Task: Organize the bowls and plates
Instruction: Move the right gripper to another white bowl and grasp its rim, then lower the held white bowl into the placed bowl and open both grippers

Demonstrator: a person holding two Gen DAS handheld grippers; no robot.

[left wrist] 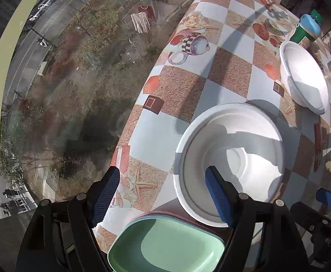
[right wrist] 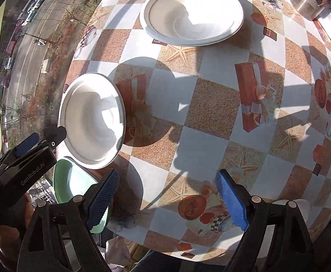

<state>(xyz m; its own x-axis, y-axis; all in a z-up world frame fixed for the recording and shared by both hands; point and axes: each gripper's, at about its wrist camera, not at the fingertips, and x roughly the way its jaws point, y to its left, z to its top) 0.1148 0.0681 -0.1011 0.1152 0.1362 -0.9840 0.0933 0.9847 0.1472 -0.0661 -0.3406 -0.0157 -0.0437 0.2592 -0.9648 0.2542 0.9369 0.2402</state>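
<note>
**potluck_pete:** Nearest the lens in the left wrist view is the left claw, spread wide and gripping nothing. Its right finger pokes over the rim of the near white bowl, the left finger hangs out over the table edge. Why there?

**dishrack_dan:** My guess is it's lining up on that rim for a pinch. Whether the pad actually touches the bowl, I can't tell.

**potluck_pete:** OK, big to small then. The checkered tabletop fills most of both frames, right against a window with a street far below.

**dishrack_dan:** Next, the far white bowl, top centre of the right wrist view, well apart from the near one at mid left. Probably the stacking target, since they look like a matching pair.

**potluck_pete:** And the green dish at the bottom of the left view?

**dishrack_dan:** It sits nested on a bluish and a pinkish one, just below the near bowl. That pile looks sorted already.

**potluck_pete:** The right claw?

**dishrack_dan:** Also wide open and empty, hovering over bare cloth low in its frame. Looks like it's waiting its turn.
</note>
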